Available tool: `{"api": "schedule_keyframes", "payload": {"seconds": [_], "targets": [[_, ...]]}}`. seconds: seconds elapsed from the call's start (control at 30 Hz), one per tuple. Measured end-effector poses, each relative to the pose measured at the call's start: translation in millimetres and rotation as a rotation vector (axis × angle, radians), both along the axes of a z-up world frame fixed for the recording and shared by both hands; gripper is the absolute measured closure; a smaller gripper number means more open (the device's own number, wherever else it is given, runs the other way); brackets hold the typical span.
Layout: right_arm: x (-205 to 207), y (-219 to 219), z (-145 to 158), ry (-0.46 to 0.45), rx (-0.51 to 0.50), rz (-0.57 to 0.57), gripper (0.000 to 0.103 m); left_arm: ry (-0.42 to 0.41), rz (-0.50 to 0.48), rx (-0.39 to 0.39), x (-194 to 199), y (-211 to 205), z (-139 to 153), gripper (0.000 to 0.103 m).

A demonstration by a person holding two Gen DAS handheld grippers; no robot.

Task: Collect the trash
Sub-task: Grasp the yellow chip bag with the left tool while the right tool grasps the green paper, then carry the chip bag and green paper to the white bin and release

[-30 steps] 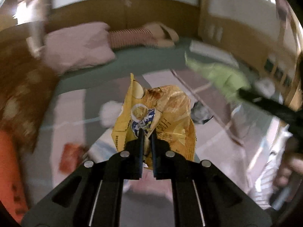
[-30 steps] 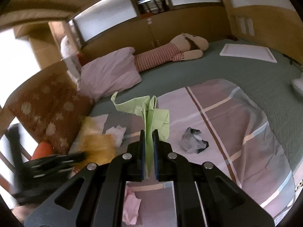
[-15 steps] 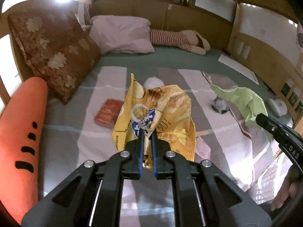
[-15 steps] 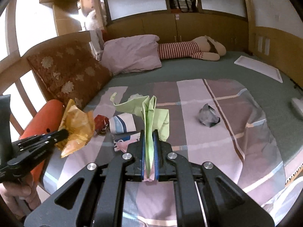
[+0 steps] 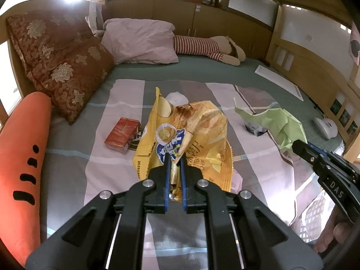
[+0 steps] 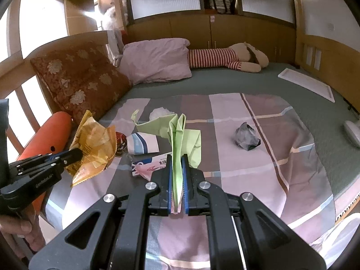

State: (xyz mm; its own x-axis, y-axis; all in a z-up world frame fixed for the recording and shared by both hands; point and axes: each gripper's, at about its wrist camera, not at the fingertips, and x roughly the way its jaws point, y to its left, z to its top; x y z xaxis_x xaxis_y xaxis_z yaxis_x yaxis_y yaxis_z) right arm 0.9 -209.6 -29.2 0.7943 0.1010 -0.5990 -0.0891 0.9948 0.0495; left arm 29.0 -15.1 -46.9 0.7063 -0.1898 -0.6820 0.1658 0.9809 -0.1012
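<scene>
My left gripper [image 5: 173,157] is shut on a crumpled yellow chip bag [image 5: 191,135] and holds it above the bed; the bag also shows in the right wrist view [image 6: 94,144]. My right gripper [image 6: 177,159] is shut on a folded green paper [image 6: 180,132], seen also in the left wrist view [image 5: 279,121]. On the striped blanket [image 6: 258,157] lie a red box [image 5: 121,135], a white tissue ball [image 6: 158,112], a paper cup on its side [image 6: 142,144], a printed wrapper [image 6: 148,166] and a crumpled grey bag [image 6: 246,136].
A brown patterned cushion [image 5: 58,60], a pink pillow [image 5: 141,40], a striped plush toy [image 5: 207,48] and an orange carrot bolster [image 5: 22,157] line the left and far sides. A white flat panel [image 6: 306,83] lies on the green sheet. Wooden bed rails stand left.
Both grippers have drawn back from the bed with their trash still held. The views went from blurred to steady, and more of the bed's near edge shows.
</scene>
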Motion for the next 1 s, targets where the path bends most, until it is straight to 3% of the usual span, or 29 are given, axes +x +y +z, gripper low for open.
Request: {"api": "schedule_keyframes", "payload": {"seconds": [0.3, 0.43, 0.57, 0.73, 0.9, 1.0], "targets": [[1, -4, 1, -0.001, 0.003, -0.007, 0.095, 0.005, -0.001, 0.006, 2, 1, 0, 0.094], [-11, -18, 12, -0.045, 0.029, -0.014, 0.095, 0.008, -0.005, 0.001, 5, 3, 0, 0.094], [-54, -56, 32, -0.106, 0.083, -0.067, 0.095, 0.003, -0.022, -0.014, 2, 3, 0, 0.094], [-139, -122, 43, -0.136, 0.000, -0.220, 0.095, -0.015, -0.078, -0.030, -6, -4, 6, 0.094], [-202, -183, 24, -0.044, -0.089, -0.393, 0.095, -0.024, -0.168, -0.021, -15, -26, 6, 0.094], [-227, -224, -10, 0.069, -0.092, -0.494, 0.093, -0.018, -0.249, -0.021, -23, -51, 1, 0.094]]}}
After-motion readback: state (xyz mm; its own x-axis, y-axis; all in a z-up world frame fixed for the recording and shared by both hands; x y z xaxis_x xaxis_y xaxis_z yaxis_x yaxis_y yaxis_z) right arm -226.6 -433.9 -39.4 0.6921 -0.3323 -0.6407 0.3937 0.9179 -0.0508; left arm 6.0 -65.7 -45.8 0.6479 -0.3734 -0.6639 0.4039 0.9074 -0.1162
